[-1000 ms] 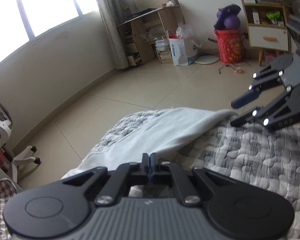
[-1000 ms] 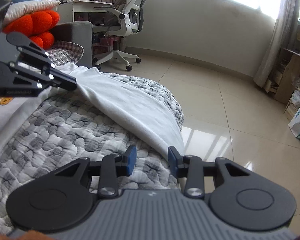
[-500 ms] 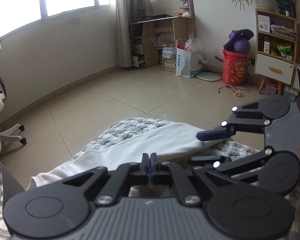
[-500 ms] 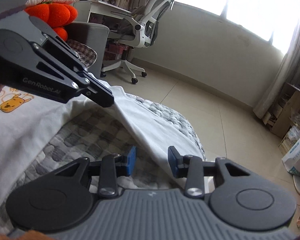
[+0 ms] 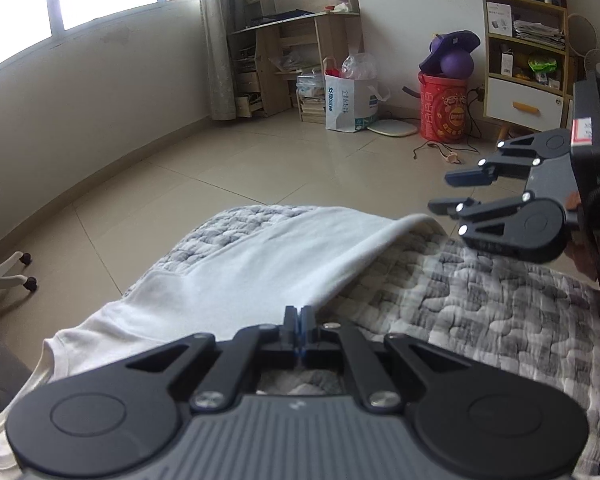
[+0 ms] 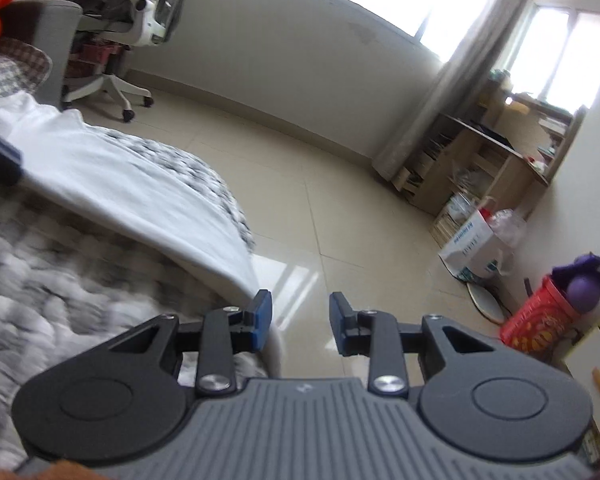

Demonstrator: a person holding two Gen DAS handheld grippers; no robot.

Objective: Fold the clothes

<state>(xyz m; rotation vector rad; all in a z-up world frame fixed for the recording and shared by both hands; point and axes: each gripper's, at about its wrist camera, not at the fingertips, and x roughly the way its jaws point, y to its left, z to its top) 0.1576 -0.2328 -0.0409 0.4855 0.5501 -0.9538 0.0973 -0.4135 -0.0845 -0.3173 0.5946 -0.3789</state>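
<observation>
A white garment [image 5: 260, 268] lies over a grey patterned quilt [image 5: 480, 300], with one edge raised as a fold. My left gripper [image 5: 299, 314] is shut on the near end of that raised edge. In the left wrist view my right gripper [image 5: 439, 191] hovers just above the garment's far corner. Its jaws are closing, and the pads press on nothing. In the right wrist view the garment [image 6: 140, 192] ends in a corner beside the left finger of my right gripper [image 6: 300, 320]. Floor shows between the jaws. A fingertip [image 6: 0, 158] of the left gripper pokes in at the left edge.
The quilt [image 6: 40, 280] ends just past the garment, and tiled floor [image 6: 340, 220] lies beyond. A white office chair [image 6: 140, 20] stands at the back left. By the far wall stand a red bucket [image 5: 444, 108], a white bag [image 5: 348, 104] and wooden shelves [image 5: 284, 64].
My right gripper drew close to the left one half a second ago, then swung back out to the garment's far corner. The left gripper stays shut on the edge.
</observation>
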